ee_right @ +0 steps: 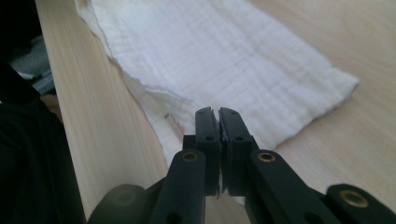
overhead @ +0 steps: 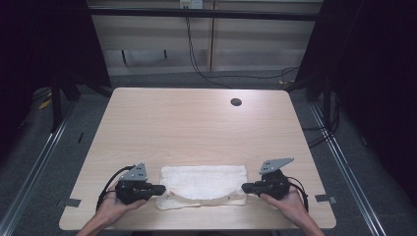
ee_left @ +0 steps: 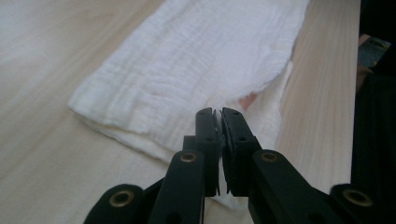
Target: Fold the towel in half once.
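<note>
A folded white cloth (overhead: 204, 183) lies low in the middle of the frame, near the table's (overhead: 196, 123) front edge. The left gripper (overhead: 158, 189) sits at its left end, the right gripper (overhead: 247, 187) at its right. In the gripper views each pair of jaws is clenched, with a thin sliver of white fabric pinched between the pads at a near corner of the cloth (ee_left: 196, 56). A small pinkish mark (ee_left: 247, 99) peeks from under the top fold; I can't make out any writing on it.

Left gripper (overhead: 161, 189) and right gripper (overhead: 244, 187) point inward, jaws apparently clamped.
</note>
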`<action>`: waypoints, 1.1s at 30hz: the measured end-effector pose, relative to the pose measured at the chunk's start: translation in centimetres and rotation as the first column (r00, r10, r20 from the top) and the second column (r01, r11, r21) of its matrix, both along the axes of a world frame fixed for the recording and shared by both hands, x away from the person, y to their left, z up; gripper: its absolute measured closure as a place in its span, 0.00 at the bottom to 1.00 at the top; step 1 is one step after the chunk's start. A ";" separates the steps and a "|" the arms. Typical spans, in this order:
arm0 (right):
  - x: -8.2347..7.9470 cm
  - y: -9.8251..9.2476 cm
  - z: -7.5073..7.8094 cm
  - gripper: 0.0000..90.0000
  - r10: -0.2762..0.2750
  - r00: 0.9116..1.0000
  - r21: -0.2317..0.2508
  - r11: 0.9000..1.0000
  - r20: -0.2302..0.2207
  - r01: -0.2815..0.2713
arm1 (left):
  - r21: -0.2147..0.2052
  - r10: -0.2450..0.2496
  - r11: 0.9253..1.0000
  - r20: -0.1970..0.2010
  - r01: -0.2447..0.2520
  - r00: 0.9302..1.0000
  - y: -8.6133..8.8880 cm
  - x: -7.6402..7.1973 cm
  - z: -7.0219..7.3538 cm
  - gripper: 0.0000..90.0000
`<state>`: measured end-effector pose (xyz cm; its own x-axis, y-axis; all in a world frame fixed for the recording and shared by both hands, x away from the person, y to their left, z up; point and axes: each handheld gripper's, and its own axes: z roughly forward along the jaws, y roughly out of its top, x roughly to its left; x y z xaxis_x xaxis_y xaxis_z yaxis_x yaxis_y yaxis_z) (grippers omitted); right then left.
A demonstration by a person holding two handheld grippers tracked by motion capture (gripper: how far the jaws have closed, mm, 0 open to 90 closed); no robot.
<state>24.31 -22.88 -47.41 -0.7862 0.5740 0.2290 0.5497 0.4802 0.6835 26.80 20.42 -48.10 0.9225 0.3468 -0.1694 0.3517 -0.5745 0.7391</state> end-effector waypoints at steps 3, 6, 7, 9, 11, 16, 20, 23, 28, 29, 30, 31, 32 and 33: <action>-0.5 0.1 -0.7 0.96 0.001 1.000 -0.015 1.000 -0.015 -0.001 | 0.023 -0.007 1.000 -0.013 0.007 1.000 -0.2 -0.1 -0.6 0.95; -1.0 0.5 -1.3 0.95 0.013 1.000 -0.058 0.998 -0.008 -0.013 | 0.035 -0.009 0.999 -0.036 0.011 0.999 -0.4 0.3 -1.1 0.93; -1.1 0.6 -1.4 0.95 0.015 1.000 -0.063 0.998 -0.005 -0.015 | 0.031 -0.012 0.999 -0.041 0.013 0.999 -0.5 0.3 -1.2 0.93; -1.3 0.5 -1.6 0.95 0.014 1.000 -0.057 0.998 -0.012 -0.015 | 0.037 -0.021 0.999 -0.045 0.022 0.999 -0.5 0.0 -1.1 0.93; -1.3 0.3 -1.8 0.94 0.008 1.000 -0.057 0.998 -0.021 -0.009 | 0.036 -0.025 0.999 -0.044 0.026 0.999 -0.4 -0.2 -1.1 0.93; -1.5 0.4 -1.8 0.86 0.002 0.999 -0.054 0.999 -0.040 -0.004 | 0.015 -0.010 1.000 -0.074 0.011 0.997 0.0 0.1 -1.3 0.88; -1.7 0.4 -1.7 0.78 0.007 0.999 -0.043 0.999 -0.037 -0.009 | -0.019 -0.029 0.999 -0.090 0.028 0.995 0.1 0.0 -0.9 0.82; -1.7 0.5 -1.5 0.67 0.003 0.999 -0.066 0.998 -0.043 -0.006 | -0.070 -0.018 0.997 -0.072 0.013 0.997 0.1 0.0 -0.2 0.74; -1.9 0.7 -0.7 0.64 -0.005 1.000 -0.019 1.000 0.008 0.005 | -0.095 0.012 0.995 -0.060 -0.018 0.998 -0.2 0.7 0.1 0.70; -1.8 0.7 -0.7 0.65 -0.017 1.000 -0.016 1.000 0.011 0.017 | -0.072 0.016 0.997 -0.051 -0.020 0.999 -0.4 0.8 0.0 0.70; -1.6 0.7 -0.6 0.66 -0.035 0.999 -0.020 0.999 0.023 0.035 | -0.051 0.030 0.998 -0.042 -0.032 0.999 -0.5 0.9 -0.2 0.71; -1.4 0.8 -0.6 0.67 -0.043 0.998 -0.019 0.999 0.046 0.044 | -0.036 0.030 0.999 -0.039 -0.032 0.999 -0.6 1.1 -0.3 0.73; -1.1 0.8 -0.6 0.67 -0.044 0.998 -0.010 0.999 0.039 0.045 | -0.031 0.030 0.999 -0.038 -0.031 0.999 -0.7 1.2 -0.5 0.73; -0.8 0.9 -0.6 0.67 -0.046 0.998 -0.014 0.999 0.030 0.047 | -0.008 0.032 0.999 -0.035 -0.033 0.999 -0.8 1.4 -0.7 0.74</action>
<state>23.46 -21.93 -47.99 -0.7649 0.6133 0.1969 0.5512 0.4651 0.6927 28.24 19.63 -48.77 0.9042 0.3750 -0.2044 0.3958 -0.5562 0.7307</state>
